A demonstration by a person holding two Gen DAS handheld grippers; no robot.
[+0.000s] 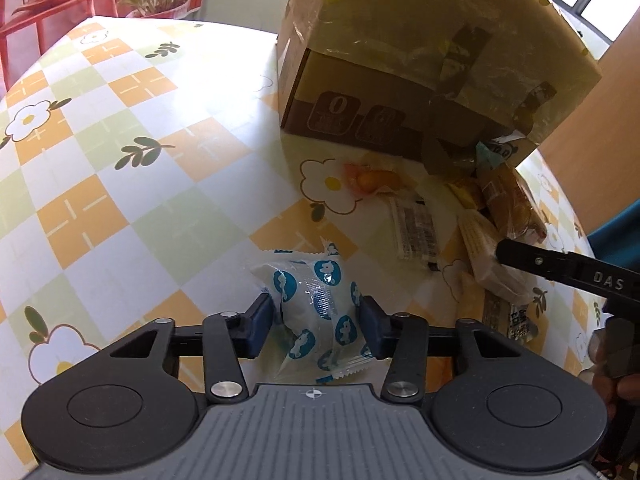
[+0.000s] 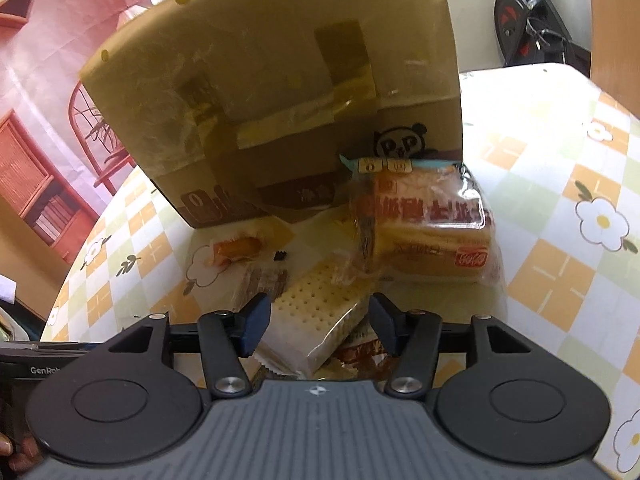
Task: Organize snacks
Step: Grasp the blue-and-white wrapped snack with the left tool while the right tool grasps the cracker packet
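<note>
1. Nearest the left camera, the left tool [image 1: 316,322] is closing on a blue-and-white snack packet [image 1: 316,300]; its pads are touching both sides while the packet is lying on the tabletop [image 1: 120,184].
2. We are reading the right tool [image 2: 320,322] as part open, straddling a cracker pack [image 2: 316,320] on the snack pile; we are not seeing pad contact yet.
3. We are judging this as the pick-up step: both tools are seating grips, nothing lifted.
4. Next move is calling for a firm squeeze on the soft packet, then a lift toward the cardboard box [image 2: 280,120].
5. Box interior is facing away; we cannot tell its contents. A bread loaf pack [image 2: 424,224] is leaning against it.
</note>
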